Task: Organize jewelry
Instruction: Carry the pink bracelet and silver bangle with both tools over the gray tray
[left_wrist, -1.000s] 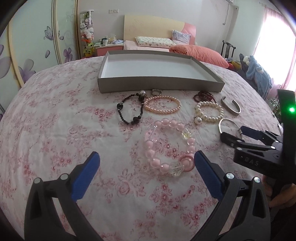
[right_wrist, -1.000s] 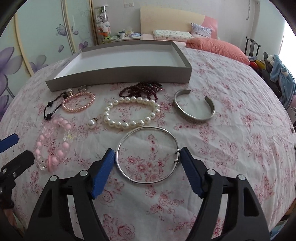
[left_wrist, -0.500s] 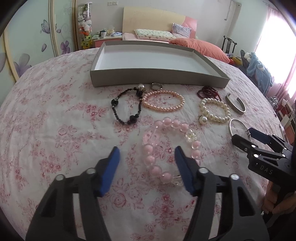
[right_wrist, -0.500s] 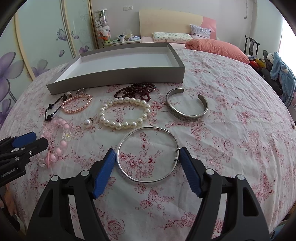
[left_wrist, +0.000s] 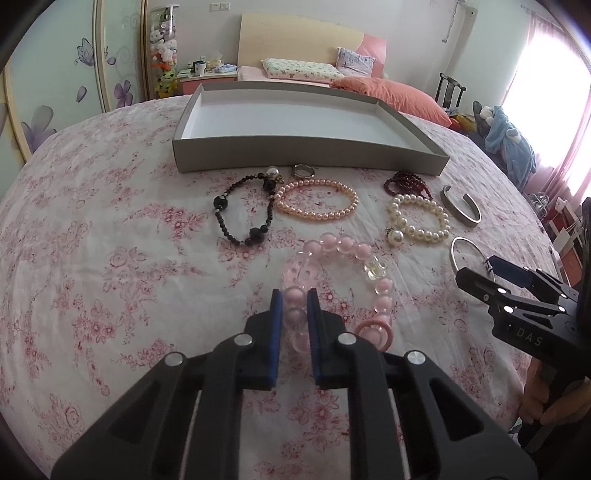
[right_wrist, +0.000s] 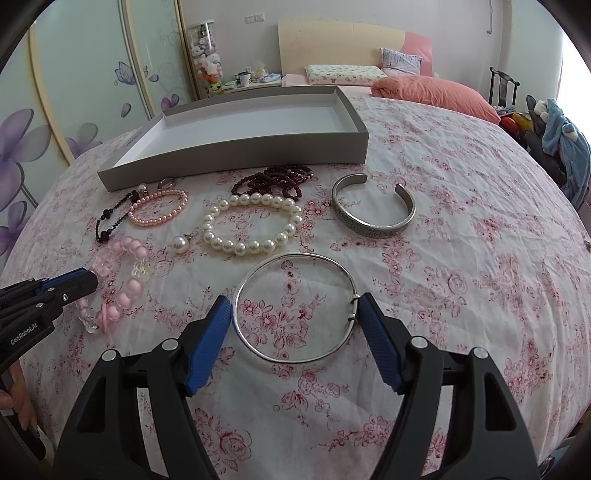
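My left gripper (left_wrist: 294, 301) is shut on the near-left beads of the pink bead bracelet (left_wrist: 345, 245), which lies on the floral cloth; it also shows in the right wrist view (right_wrist: 127, 249). My right gripper (right_wrist: 295, 314) is open, its fingers on either side of the thin silver bangle (right_wrist: 295, 258) on the cloth, which also shows in the left wrist view (left_wrist: 463, 245). The empty grey tray (left_wrist: 306, 157) stands behind the jewelry.
Between tray and grippers lie a black bead bracelet (left_wrist: 242, 218), a peach pearl bracelet (left_wrist: 317, 201), a small ring (left_wrist: 303, 170), dark red beads (left_wrist: 406, 184), a white pearl bracelet (right_wrist: 255, 221) and a wide silver cuff (right_wrist: 373, 212). A bed and wardrobe stand behind.
My left gripper moved forward and closed from wide open onto the pink bead bracelet. My right gripper stayed open around the silver bangle.
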